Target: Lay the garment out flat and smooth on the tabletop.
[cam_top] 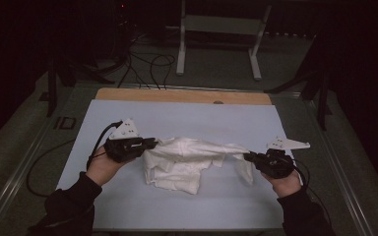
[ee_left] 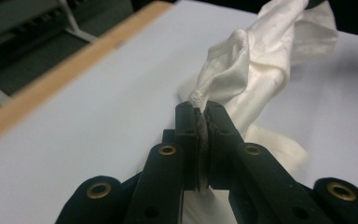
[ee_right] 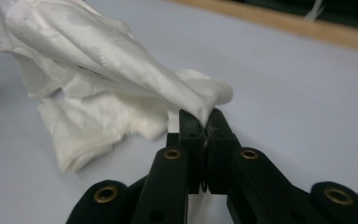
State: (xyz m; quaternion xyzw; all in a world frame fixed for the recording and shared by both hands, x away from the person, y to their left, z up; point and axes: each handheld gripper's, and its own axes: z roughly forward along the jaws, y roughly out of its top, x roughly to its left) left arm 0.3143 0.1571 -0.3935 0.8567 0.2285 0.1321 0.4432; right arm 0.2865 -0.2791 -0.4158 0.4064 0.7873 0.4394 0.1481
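Observation:
A crumpled white cloth (cam_top: 184, 162) hangs stretched between both grippers above the pale blue table cover (cam_top: 128, 118), its lower folds resting on the cover. My left gripper (cam_top: 153, 143) is shut on the cloth's left end, and in the left gripper view the cloth (ee_left: 242, 70) is pinched between the left gripper's (ee_left: 203, 109) black jaws. At the cloth's right end, my right gripper (cam_top: 247, 157) is shut on it. In the right gripper view a fold of cloth (ee_right: 121, 70) runs up and left from the right gripper's (ee_right: 205, 119) closed jaws.
A bare wooden strip (cam_top: 182, 95) runs along the table's far edge. Beyond it stand a white metal frame (cam_top: 221, 29) and black cables (cam_top: 147, 64) on the dark floor. Dark stands flank the table at both sides.

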